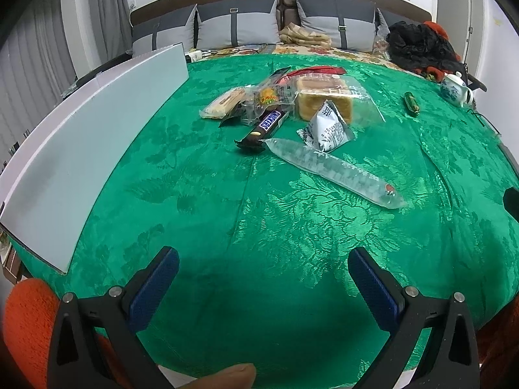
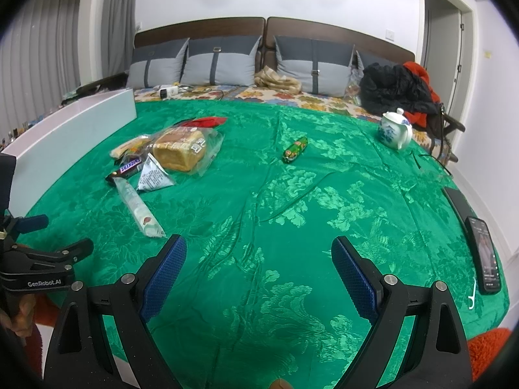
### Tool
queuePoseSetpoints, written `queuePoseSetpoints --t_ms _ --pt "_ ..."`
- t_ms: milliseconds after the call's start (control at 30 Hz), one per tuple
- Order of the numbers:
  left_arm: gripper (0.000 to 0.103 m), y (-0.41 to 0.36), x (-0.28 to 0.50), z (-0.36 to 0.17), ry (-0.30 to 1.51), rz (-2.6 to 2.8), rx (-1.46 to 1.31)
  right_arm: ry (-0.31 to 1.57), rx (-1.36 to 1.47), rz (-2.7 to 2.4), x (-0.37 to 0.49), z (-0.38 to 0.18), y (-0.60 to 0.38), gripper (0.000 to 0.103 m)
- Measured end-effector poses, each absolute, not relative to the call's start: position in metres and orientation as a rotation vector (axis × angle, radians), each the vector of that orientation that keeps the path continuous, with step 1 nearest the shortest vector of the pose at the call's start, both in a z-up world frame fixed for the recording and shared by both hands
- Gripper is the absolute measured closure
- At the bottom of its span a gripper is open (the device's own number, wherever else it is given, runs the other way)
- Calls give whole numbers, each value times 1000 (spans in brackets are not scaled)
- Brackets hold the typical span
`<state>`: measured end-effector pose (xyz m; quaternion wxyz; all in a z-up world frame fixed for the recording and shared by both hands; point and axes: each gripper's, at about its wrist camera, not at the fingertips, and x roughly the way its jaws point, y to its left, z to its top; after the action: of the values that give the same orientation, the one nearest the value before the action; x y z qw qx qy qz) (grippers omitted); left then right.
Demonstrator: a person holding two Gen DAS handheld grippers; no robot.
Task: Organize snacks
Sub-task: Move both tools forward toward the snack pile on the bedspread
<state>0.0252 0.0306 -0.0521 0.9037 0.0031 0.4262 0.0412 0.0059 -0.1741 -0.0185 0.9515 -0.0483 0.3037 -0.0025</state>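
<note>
While both tools [image 1: 262, 278] [image 2: 259, 267] gape wide, only right view shows phone [image 2: 485, 254]

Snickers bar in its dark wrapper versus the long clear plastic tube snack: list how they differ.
The dark-wrapped Snickers bar is opaque and printed with a brand name; the long clear plastic tube snack is see-through. The bar is shorter, the tube longer. The bar lies against the snack pile; the tube stretches away from it. Both lie flat on the green tablecloth.

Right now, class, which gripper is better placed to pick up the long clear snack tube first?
Left. The left gripper is open and faces the long clear snack tube directly ahead. From the right gripper, also open, the tube lies off to its left, beside the left gripper.
</note>
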Motion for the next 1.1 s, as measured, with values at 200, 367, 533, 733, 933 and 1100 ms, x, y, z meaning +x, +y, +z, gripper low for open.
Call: queuePoseSetpoints --t_ms 200,367,533,733,933,1100 --pt "0 35 28 -55 896 94 -6 619 -98 -4 6 -22 -171 10" --pt "0 37 32 -62 921 97 -10 624 -96 -3 6 -25 -169 10" --pt "0 38 34 -67 948 100 -11 634 -89 -2 7 -26 -170 10" --pt "0 40 37 -71 958 99 -16 645 -79 -2 7 -26 -173 10" --pt "0 44 39 -73 963 91 -40 659 -70 2 10 -26 -175 10" --pt "0 46 40 -73 968 86 -54 663 -67 3 11 -26 -176 10"
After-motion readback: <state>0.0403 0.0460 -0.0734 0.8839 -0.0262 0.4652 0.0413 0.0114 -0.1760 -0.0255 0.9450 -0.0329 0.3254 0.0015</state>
